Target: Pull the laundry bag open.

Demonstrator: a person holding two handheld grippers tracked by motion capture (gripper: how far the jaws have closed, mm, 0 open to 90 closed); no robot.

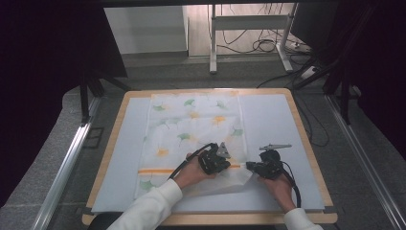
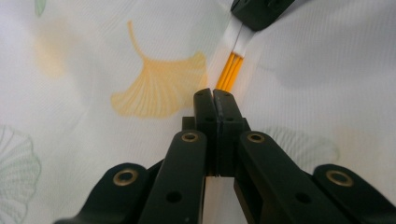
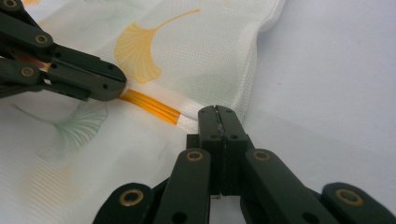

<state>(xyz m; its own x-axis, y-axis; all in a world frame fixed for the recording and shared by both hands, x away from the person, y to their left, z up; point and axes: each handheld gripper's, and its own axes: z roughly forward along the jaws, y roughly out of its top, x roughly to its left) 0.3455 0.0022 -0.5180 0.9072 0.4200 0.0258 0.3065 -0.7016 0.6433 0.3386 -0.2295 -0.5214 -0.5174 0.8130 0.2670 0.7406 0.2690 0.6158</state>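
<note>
A white cloth (image 1: 191, 120) printed with green and orange ginkgo leaves lies on the white mat. An orange stripe (image 1: 155, 171) crosses its near part. The near right corner is lifted and folded, showing its pale underside. My left gripper (image 1: 231, 165) is shut on a crease of the cloth at the stripe (image 2: 229, 72), jaws pressed together (image 2: 213, 93). Just to its right, my right gripper (image 1: 248, 166) is shut on the cloth's hemmed side edge, where the stripe (image 3: 149, 105) ends, jaws together (image 3: 217, 110). The two tips face each other, a short way apart.
The white mat (image 1: 268, 120) covers a wooden table (image 1: 110, 139), bare on both sides of the cloth. Beyond the far edge stand a metal frame (image 1: 213, 43) and loose cables (image 1: 258, 45) on the floor. Rails run along both sides of the table.
</note>
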